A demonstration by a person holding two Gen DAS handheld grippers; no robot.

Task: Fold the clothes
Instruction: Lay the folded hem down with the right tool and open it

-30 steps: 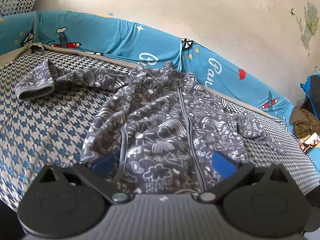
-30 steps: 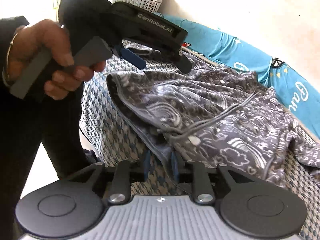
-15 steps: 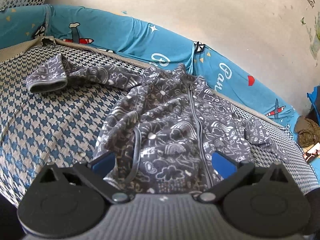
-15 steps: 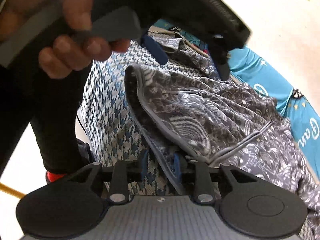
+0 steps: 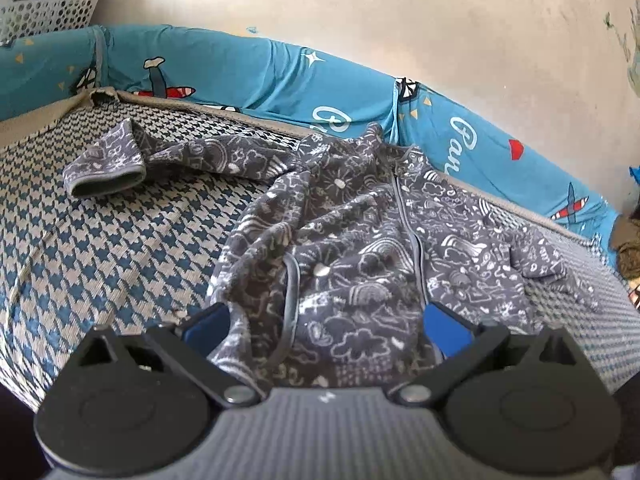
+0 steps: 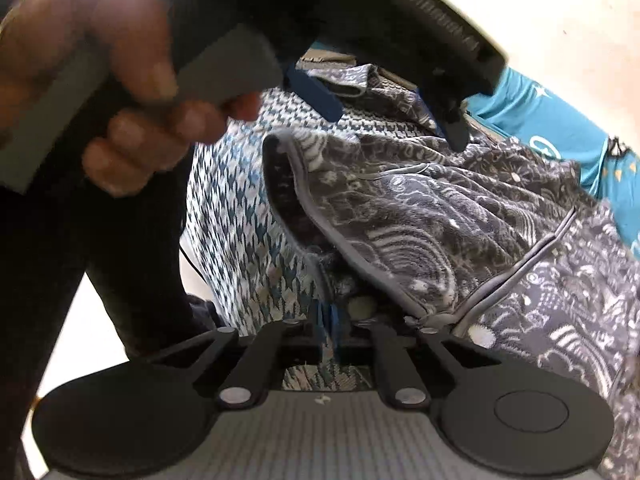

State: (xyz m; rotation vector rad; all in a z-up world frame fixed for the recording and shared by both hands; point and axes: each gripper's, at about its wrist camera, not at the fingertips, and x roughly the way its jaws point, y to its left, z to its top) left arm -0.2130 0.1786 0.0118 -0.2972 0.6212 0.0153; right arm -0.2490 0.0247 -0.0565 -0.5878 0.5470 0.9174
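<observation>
Over the last second the right tool [image 6: 329,320] was closing, pads pinching the hem of the grey printed jacket [image 5: 360,248] at the bed's [image 5: 100,240] near edge, the left tool [image 5: 326,326] spread over it; fold likely about to start.

Both wrist views look closely down over the same grey jacket [image 5: 360,248].
</observation>
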